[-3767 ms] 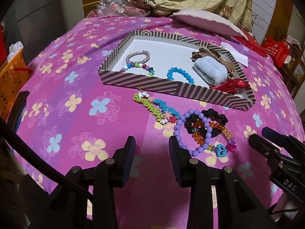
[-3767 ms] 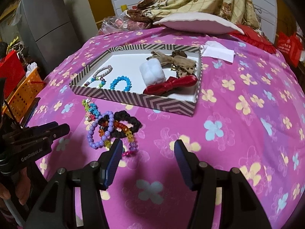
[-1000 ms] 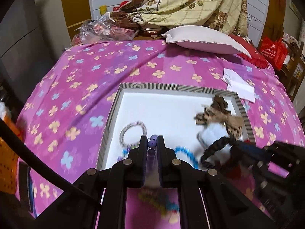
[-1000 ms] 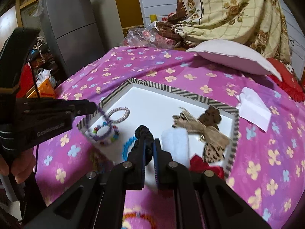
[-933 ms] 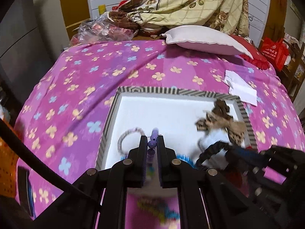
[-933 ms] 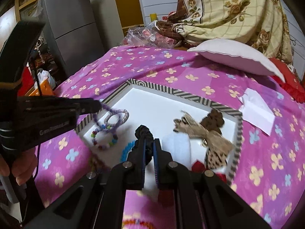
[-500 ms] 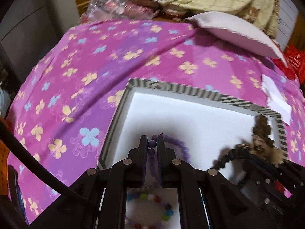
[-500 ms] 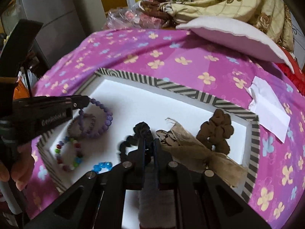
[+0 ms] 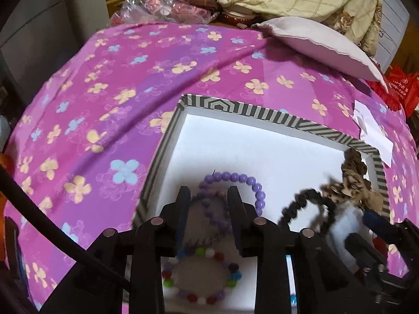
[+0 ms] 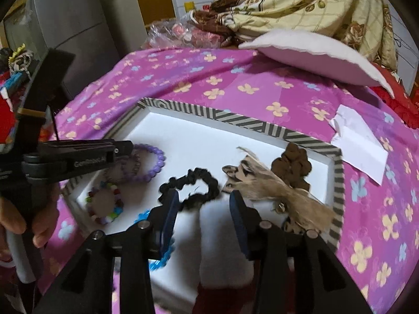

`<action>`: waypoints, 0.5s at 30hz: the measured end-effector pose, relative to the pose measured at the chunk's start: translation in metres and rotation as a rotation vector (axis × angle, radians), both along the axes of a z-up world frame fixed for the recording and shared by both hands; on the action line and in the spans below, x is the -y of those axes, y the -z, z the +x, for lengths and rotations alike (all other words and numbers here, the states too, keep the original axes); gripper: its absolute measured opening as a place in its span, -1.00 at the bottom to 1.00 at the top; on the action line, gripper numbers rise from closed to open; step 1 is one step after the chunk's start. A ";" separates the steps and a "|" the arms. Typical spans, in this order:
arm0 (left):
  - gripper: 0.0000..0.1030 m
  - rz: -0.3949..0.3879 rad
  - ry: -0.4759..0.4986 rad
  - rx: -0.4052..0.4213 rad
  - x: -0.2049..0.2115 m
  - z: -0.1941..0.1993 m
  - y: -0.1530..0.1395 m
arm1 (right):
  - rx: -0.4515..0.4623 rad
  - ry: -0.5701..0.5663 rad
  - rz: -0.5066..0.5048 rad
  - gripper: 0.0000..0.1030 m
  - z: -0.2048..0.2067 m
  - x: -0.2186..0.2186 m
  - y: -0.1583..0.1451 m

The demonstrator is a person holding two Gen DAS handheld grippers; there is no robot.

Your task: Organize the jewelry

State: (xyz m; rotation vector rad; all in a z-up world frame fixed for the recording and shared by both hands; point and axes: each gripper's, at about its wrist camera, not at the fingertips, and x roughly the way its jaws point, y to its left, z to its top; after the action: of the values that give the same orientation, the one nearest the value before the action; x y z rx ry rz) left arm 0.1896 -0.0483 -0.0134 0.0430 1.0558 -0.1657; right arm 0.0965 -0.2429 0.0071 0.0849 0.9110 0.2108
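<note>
A striped-rim white tray [image 9: 262, 112] [image 10: 251, 124] sits on the pink flowered cloth. My left gripper [image 9: 208, 196] is open over the tray's left part, just above the purple bead bracelet [image 9: 243, 180] [image 10: 154, 162], which lies in the tray. My right gripper [image 10: 204, 198] is open just above the black scrunchie [image 10: 193, 185] [image 9: 301, 204], which lies in the tray's middle. A multicoloured bead bracelet [image 9: 201, 277] [image 10: 107, 204] and a grey one lie nearby. A blue bracelet [image 10: 159, 259] is partly hidden by the right gripper.
A leopard bow and brown scrunchie [image 10: 290, 162] lie at the tray's right, a pale fluffy band [image 10: 222, 238] in front. A white paper [image 10: 358, 141] lies right of the tray. A pillow [image 10: 311, 52] and blankets sit at the back.
Both grippers opened over the tray. The purple bracelet left the left gripper and the black scrunchie left the right gripper; both now lie in the tray.
</note>
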 end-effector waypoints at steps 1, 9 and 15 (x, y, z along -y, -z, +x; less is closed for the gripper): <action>-0.50 0.005 -0.001 0.009 -0.002 -0.005 -0.003 | 0.013 0.004 0.007 -0.15 -0.007 0.001 -0.004; -0.50 0.047 0.008 0.099 -0.012 -0.066 -0.025 | 0.074 0.046 0.018 -0.02 -0.070 0.001 -0.022; -0.50 0.058 0.029 0.142 -0.018 -0.121 -0.029 | 0.062 0.068 0.038 0.04 -0.110 0.001 -0.019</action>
State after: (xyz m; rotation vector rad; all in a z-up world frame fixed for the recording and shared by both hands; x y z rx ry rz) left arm 0.0686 -0.0307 0.0153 0.1206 0.9183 -0.1564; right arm -0.0134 -0.2441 0.0262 0.1432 0.8417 0.1669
